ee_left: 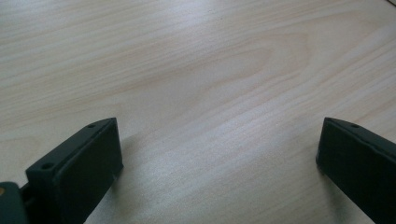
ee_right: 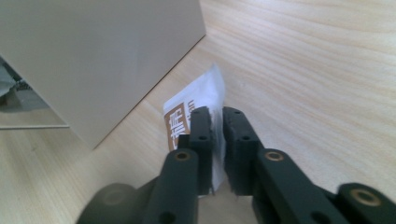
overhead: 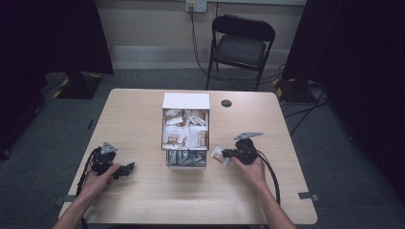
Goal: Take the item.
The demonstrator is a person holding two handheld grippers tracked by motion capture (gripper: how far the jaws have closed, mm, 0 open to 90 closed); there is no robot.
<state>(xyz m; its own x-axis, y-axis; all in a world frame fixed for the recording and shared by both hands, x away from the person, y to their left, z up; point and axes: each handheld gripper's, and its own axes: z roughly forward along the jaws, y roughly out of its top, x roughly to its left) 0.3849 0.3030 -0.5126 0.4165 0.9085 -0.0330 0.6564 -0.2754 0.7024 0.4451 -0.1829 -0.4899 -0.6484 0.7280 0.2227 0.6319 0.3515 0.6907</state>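
Note:
A small white sachet with a brown label (ee_right: 187, 109) stands on edge between the jaws of my right gripper (ee_right: 218, 116), its far end low over the table. The jaws stand only a narrow way apart; the sachet leans on the left one and a thin gap shows beside it. In the high view this sachet (overhead: 218, 154) sits just right of the white box (overhead: 186, 101), with the right gripper (overhead: 226, 153) behind it. My left gripper (overhead: 126, 169) rests at the table's left with its jaws wide apart (ee_left: 219, 135) over bare wood.
The box holds several sachets in rows, and its plain wall (ee_right: 93, 56) rises close to the left of my right jaws. A dark round disc (overhead: 226, 103) lies behind the box. A folding chair (overhead: 241, 45) stands beyond the table.

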